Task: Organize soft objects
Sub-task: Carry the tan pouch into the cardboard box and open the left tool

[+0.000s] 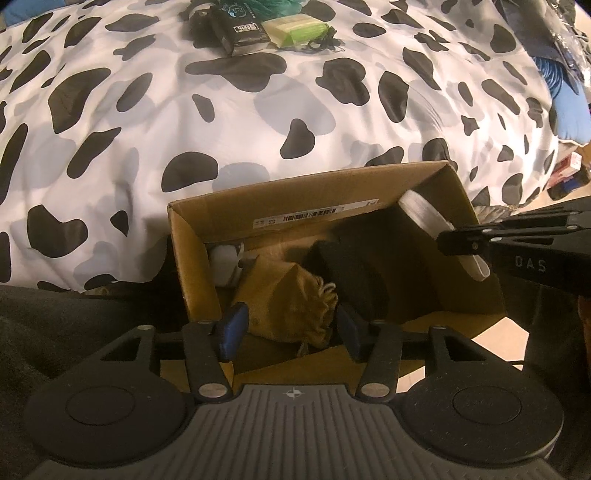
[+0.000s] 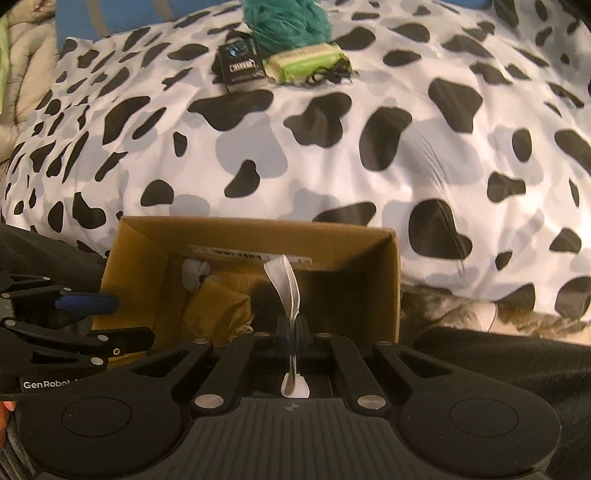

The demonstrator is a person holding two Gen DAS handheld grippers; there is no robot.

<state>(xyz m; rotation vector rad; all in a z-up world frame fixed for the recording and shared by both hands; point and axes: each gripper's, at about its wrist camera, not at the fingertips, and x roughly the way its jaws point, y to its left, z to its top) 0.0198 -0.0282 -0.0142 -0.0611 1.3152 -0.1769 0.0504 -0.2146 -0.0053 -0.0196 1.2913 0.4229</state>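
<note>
1. The cardboard box point(image 1: 192, 258) sits at the near edge of the bed, against the cow-print duvet point(image 1: 258, 122), so both hands can drop things straight down into it.
2. The left gripper point(image 1: 291, 328) hangs over the near side of the box with its blue pads point(image 1: 234, 325) parted about halfway. The tan drawstring pouch point(image 1: 288, 295) lies between them, but neither pad seems to press on it. My reading is that the pouch is let go and resting on the box floor.
3. The right gripper point(image 2: 291, 332) is pinched shut on a flat white pad point(image 2: 286, 280), holding it edge-up over the right part of the box. That thin, upright grip probably lets it slide in beside what is already there.
4. Already inside are a black bundle point(image 1: 354, 273) in the middle and a small white item point(image 1: 225, 266) in the far-left corner, partly hidden by the pouch.
5. Still out on the duvet, well apart from the box, are a black packet point(image 2: 240, 68), a green packet point(image 2: 306, 62) and a teal fluffy thing point(image 2: 284, 22). These look like the remaining work.
6. The box is getting crowded, so the white pad could catch on the black bundle if it is released too high.
</note>
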